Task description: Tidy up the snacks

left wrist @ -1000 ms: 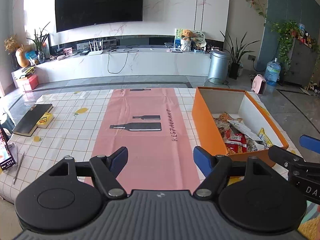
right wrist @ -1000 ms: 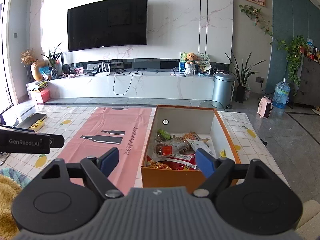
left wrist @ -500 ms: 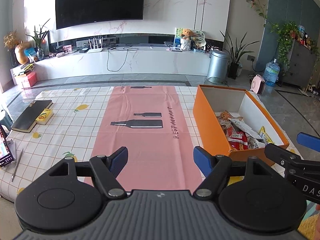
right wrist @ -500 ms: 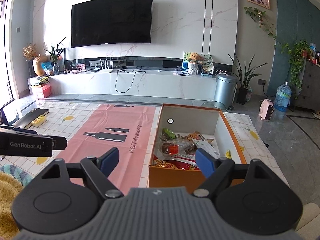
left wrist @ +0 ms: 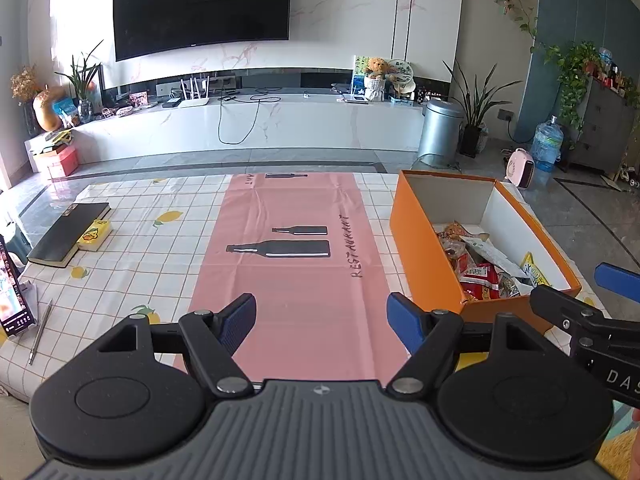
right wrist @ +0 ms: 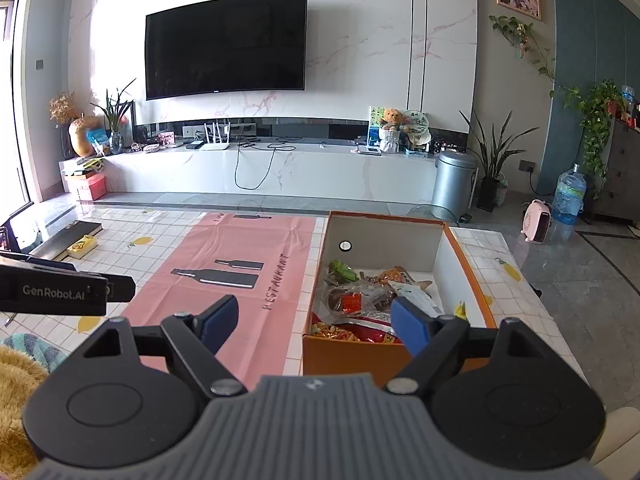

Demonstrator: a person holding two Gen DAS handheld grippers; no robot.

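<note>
Marble wall, dark television point(right wrist: 226, 44) and a long white console fill the far side of the room; nearer me is the checked tablecloth point(left wrist: 132, 240) with its pink runner point(left wrist: 296, 280).

My left gripper point(left wrist: 321, 322) has its jaws spread wide with nothing between the blue pads point(left wrist: 239, 320), only the runner showing below the gap. My right gripper point(right wrist: 310, 322) is spread just as wide and also grips nothing; its right pad sits in front of the near end of the orange box point(right wrist: 460, 264), its left pad over the runner.

Outward from the left jaws, the orange box point(left wrist: 424, 248) lies just to the right, open-topped, with the snack packets point(left wrist: 480, 268) heaped in its nearer half. From the right jaws the same packets point(right wrist: 360, 304) lie straight ahead, red, green and clear wrappers piled together, the far end of the box bare. Part of the right gripper pokes in at the right edge of the left view; the left one shows at the left edge of the right view.

Further left of the left jaws lie a black book point(left wrist: 68, 232), a small yellow pack point(left wrist: 94, 234) touching it, and a pen point(left wrist: 40, 332).

Against a second ago, both jaws stand at the same width and the box and packets lie as they did; the views have tipped slightly, showing more wall
</note>
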